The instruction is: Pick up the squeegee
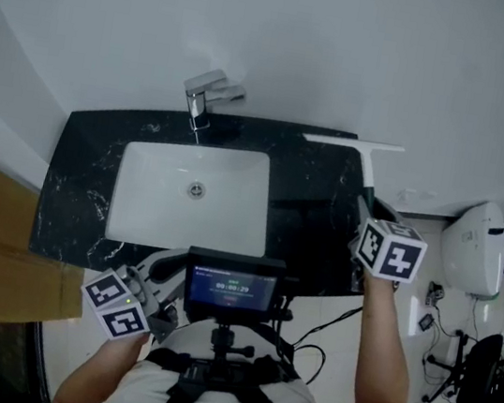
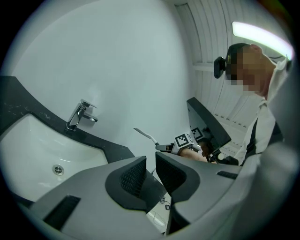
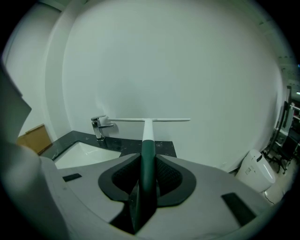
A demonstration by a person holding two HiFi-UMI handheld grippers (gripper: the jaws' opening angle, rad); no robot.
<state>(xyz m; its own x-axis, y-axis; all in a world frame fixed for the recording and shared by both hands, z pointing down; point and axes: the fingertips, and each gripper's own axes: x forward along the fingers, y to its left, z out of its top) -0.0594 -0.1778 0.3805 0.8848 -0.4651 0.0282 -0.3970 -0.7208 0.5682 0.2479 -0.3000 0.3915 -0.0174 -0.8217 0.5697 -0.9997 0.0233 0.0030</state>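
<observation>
1. Fingers (image 3: 123,180) of the right gripper (image 3: 148,161) are closed tight on the dark green handle of the squeegee (image 3: 148,140). The handle runs straight out between the two ribbed pads.
2. Close to the person's body, the left gripper (image 2: 151,171) has only a narrow gap between its jaws and nothing in it. It appears to have no part in the pickup.
3. Beyond the right gripper's jaws, the handle changes from green to white and ends in the long white blade (image 3: 150,120), which lies crosswise and level.
4. The squeegee is in the air above the right end of the black counter (image 1: 318,206). The left gripper view shows it sticking up from the right gripper with open space under it. It seems to touch neither the counter nor the wall (image 1: 352,50), though the blade is near the wall.
5. Further left are the white sink (image 1: 136,215) and, behind it, the tap (image 1: 207,94), both well away from the squeegee.
6. I judge the task nearly or fully done, with the squeegee gripped and apparently lifted. All that seems left is to hold it steady and clear of the wall.
</observation>
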